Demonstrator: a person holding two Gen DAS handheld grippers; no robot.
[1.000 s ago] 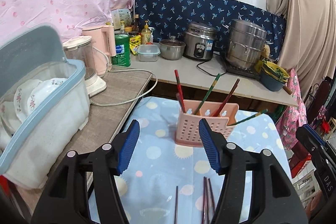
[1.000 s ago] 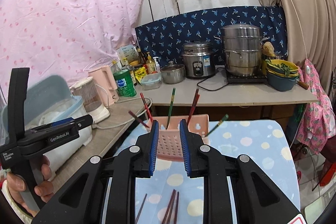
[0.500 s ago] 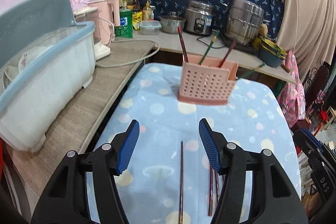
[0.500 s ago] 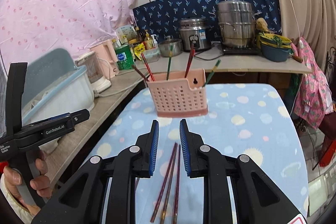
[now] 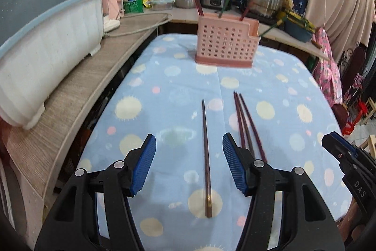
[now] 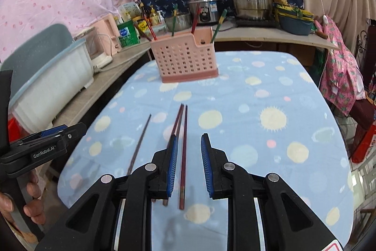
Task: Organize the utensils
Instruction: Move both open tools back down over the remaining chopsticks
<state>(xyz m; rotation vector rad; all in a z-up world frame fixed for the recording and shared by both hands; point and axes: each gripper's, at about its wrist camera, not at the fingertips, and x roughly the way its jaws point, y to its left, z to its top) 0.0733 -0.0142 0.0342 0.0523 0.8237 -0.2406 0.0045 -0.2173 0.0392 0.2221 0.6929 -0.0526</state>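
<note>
Four slim dark wooden chopsticks (image 5: 206,152) lie on a soft blue dotted cloth (image 5: 270,86) before a perforated pink plastic holder (image 5: 226,41), with the left gripper (image 5: 189,165) spread around one and the right gripper (image 6: 187,165) narrowly parted over another, neither gripping.

- right tool (image 6: 188,165) hangs low over the desk (image 6: 270,91), jaws a little apart with nothing pinched
- one dark red chopstick (image 6: 183,157) lies on the cloth right in that gap, two more (image 6: 175,131) just left of it
- a lone chopstick (image 6: 140,141) sits further left, apart
- pink holder (image 6: 188,60) stands at the far end with chopsticks sticking out
- left tool (image 6: 50,141) pokes in at the left edge, fingers (image 6: 33,201) wrapped on the handle
</note>
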